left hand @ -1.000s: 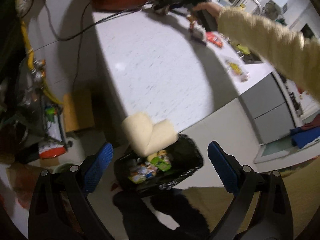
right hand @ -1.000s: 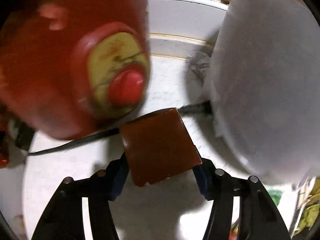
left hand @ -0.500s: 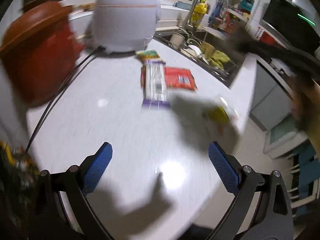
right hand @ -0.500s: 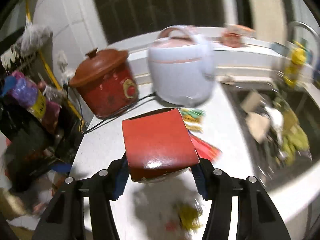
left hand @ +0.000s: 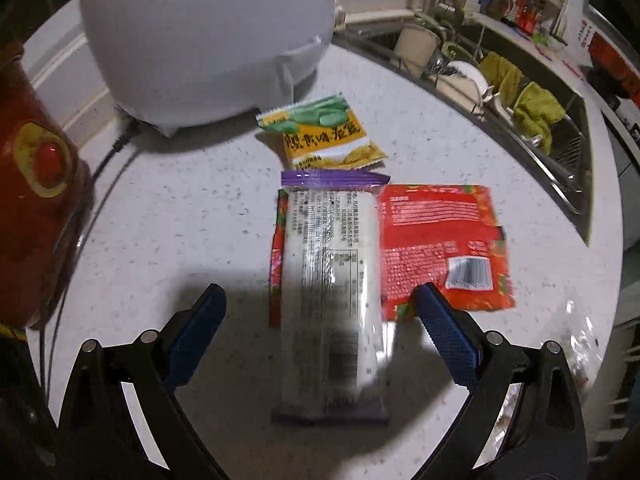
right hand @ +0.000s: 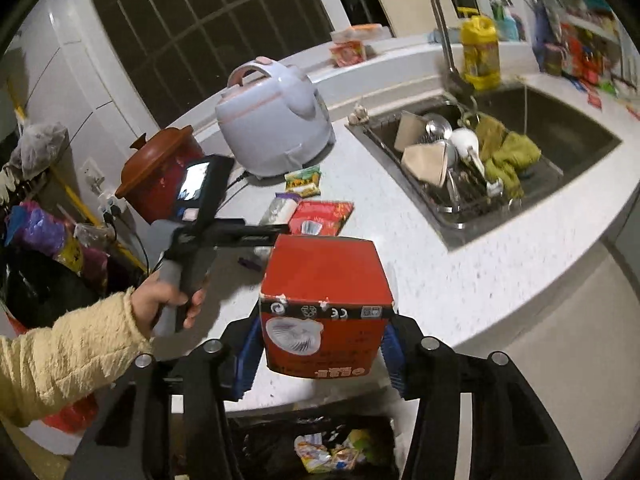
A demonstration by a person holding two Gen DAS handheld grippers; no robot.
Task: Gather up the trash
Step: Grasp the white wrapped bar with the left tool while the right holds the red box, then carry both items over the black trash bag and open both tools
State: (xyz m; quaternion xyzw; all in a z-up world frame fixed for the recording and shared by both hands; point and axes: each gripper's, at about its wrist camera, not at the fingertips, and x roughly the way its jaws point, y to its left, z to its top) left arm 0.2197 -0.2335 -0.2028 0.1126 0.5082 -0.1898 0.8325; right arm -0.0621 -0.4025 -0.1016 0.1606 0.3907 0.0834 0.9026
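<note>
My left gripper [left hand: 320,316] is open just above the white counter [left hand: 180,216], its jaws either side of a long white wrapper with purple ends [left hand: 332,280]. A red wrapper [left hand: 440,240] lies under and right of it, and a yellow-green snack packet [left hand: 324,132] lies beyond. My right gripper [right hand: 320,344] is shut on a red cardboard box [right hand: 324,284], held off the counter's front edge above a black trash bin [right hand: 320,448] with wrappers in it. The left gripper [right hand: 256,232] and the hand holding it also show in the right wrist view.
A lilac rice cooker [left hand: 208,36] and a red crock pot [left hand: 36,184] with a cord [left hand: 108,156] stand at the back of the counter. A sink [right hand: 500,148] with dishes and green cloths lies to the right. Bags crowd the floor at left [right hand: 36,240].
My left gripper has come down close over the white wrapper. My right gripper has pulled back off the counter with the red box, and the trash bin is now below it.
</note>
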